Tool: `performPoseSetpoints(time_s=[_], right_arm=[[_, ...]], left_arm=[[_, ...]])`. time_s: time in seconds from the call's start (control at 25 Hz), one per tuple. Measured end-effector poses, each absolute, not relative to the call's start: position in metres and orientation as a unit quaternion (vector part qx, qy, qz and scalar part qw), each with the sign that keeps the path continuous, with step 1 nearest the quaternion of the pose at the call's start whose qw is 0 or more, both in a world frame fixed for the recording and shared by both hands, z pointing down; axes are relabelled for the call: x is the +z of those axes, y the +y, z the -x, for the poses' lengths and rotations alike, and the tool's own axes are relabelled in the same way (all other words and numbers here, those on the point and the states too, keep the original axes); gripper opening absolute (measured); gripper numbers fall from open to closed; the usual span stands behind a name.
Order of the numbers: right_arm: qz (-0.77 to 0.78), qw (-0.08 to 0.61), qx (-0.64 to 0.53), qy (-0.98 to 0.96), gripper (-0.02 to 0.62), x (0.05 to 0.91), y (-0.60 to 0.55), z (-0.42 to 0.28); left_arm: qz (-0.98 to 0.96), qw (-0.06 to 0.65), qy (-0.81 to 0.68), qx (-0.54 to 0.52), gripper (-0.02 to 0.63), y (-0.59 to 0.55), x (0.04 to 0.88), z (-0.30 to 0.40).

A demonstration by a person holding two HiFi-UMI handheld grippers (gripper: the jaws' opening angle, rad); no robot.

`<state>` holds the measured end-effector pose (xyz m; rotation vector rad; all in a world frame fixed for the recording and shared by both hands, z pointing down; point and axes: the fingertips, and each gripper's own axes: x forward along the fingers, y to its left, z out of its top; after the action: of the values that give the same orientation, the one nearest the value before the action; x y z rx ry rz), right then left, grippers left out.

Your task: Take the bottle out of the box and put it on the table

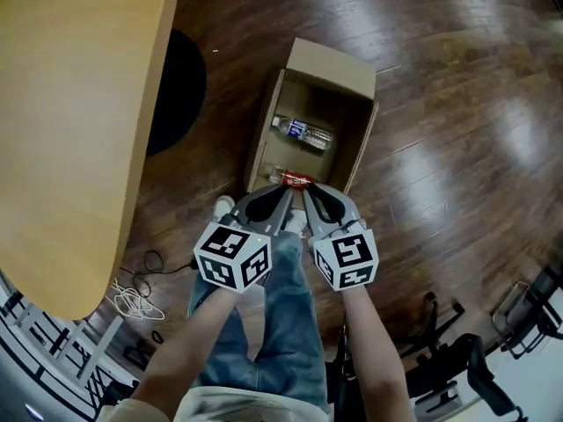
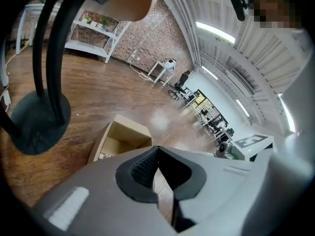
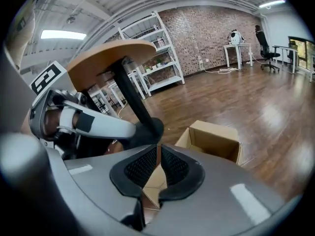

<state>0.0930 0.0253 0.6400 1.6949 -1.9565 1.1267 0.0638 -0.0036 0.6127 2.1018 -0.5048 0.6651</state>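
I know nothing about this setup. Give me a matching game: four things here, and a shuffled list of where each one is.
1 blue-labelled bottle
2 red-labelled bottle
3 white cable
4 table

a loose on the floor
b cardboard box, its lower end in the head view
c left side of the head view
d cardboard box, middle

Pairs: 1-d, 2-b, 3-a, 4-c

An open cardboard box (image 1: 330,64) is set on the wooden floor, near the light wooden surface (image 1: 70,130). Inside it, a clear blue-labelled bottle (image 1: 303,134) is laid on its side, and a red-labelled bottle (image 1: 291,179) is laid along the near wall.
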Motion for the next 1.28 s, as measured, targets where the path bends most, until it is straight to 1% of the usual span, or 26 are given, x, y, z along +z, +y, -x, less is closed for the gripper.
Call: performPoseSetpoints(time_s=[0.2,0.44,0.68,0.92,1.04,1.12,1.28], right_arm=[[-0.579,0.197,0.379,-0.695,0.035,0.725,0.021,-0.105],[-0.520,0.225,0.379,-0.732,0.066,0.799,0.018,-0.085],[-0.478,0.283,0.383,-0.738,0.131,0.869,0.020,-0.099],[-0.435,0.348,0.369,-0.743,0.149,0.934,0.018,-0.122],[-0.422,0.373,0.360,-0.744,0.177,0.960,0.014,-0.130],[-0.419,0.385,0.356,-0.741,0.208,0.976,0.010,-0.135],[-0.404,0.418,0.342,-0.738,0.241,1.008,-0.005,-0.139]], left_arm=[[-0.834,0.417,-0.198,0.303,-0.002,-0.002,0.686,-0.051],[-0.801,0.451,-0.205,0.335,-0.002,0.010,0.750,-0.039],[-0.809,0.458,-0.167,0.327,-0.002,0.013,0.785,-0.062],[-0.819,0.452,-0.146,0.322,-0.002,0.010,0.822,-0.085],[-0.824,0.448,-0.135,0.321,-0.002,0.011,0.836,-0.087],[-0.826,0.444,-0.128,0.322,-0.002,0.010,0.844,-0.086],[-0.831,0.441,-0.128,0.314,-0.002,0.000,0.851,-0.081]])
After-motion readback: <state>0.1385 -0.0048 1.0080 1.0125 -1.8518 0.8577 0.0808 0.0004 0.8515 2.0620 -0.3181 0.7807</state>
